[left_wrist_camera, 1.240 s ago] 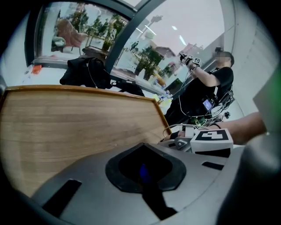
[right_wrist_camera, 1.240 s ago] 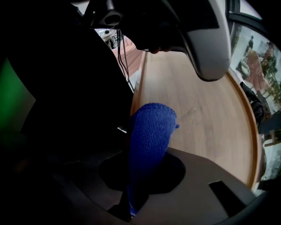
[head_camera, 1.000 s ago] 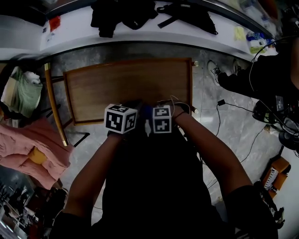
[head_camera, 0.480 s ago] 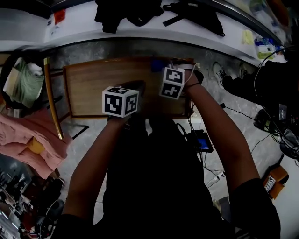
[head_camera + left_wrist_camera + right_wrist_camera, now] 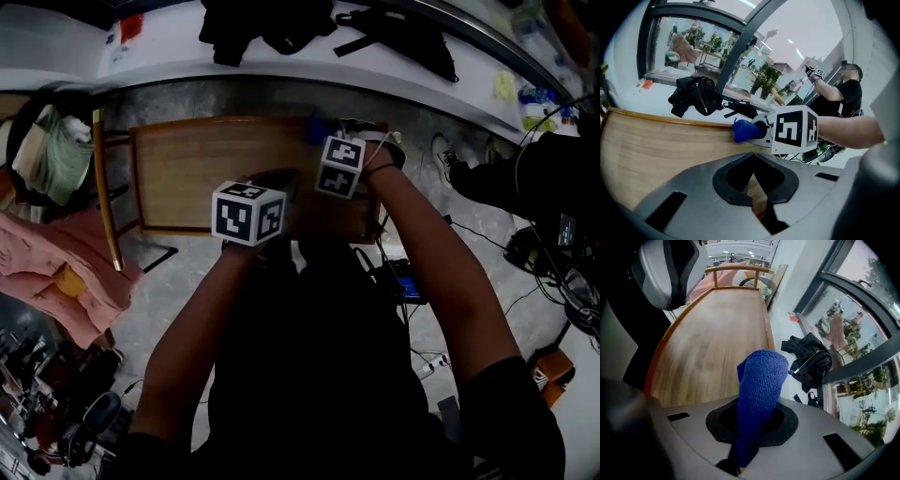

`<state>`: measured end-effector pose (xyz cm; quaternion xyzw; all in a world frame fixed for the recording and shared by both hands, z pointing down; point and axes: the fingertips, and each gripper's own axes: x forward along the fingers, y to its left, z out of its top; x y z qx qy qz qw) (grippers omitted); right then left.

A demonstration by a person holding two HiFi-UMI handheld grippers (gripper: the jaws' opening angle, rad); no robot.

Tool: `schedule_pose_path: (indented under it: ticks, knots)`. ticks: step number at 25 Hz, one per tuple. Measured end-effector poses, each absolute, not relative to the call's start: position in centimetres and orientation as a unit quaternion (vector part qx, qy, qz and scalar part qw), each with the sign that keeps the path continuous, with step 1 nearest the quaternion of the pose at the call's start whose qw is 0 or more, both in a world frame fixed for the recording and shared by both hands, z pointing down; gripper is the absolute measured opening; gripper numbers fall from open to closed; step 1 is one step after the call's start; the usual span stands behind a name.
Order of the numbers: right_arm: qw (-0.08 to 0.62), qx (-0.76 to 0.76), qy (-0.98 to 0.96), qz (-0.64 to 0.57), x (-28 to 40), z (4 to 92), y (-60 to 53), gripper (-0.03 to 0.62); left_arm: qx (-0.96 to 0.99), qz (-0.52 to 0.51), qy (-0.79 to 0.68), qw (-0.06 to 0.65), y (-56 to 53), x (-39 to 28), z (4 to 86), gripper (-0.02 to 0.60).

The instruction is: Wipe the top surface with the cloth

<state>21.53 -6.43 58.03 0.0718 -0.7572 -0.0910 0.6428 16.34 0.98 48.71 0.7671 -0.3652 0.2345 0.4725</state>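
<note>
1 wooden table top (image 5: 202,173). 2 grippers, 1 black-and-white marker cube each. Left gripper (image 5: 753,161): jaws together, nothing in them, over the near edge. Right gripper (image 5: 752,420): clamped on 1 blue cloth (image 5: 761,380) at the top's far right corner.

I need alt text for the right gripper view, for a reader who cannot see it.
The right gripper is shut on a rolled blue cloth, which points out over a long wooden table top. Dark clothes lie on the white ledge to the table's right.
</note>
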Motion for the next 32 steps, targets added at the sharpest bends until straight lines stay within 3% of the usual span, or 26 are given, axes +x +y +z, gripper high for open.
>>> schedule_pose_path:
  ticks: [32]
  knots:
    - [0.622,-0.153,-0.768,0.002,21.7,58.8,16.5,0.048,0.754,0.235,-0.370,0.490,5.3,17.6,49.2,0.009]
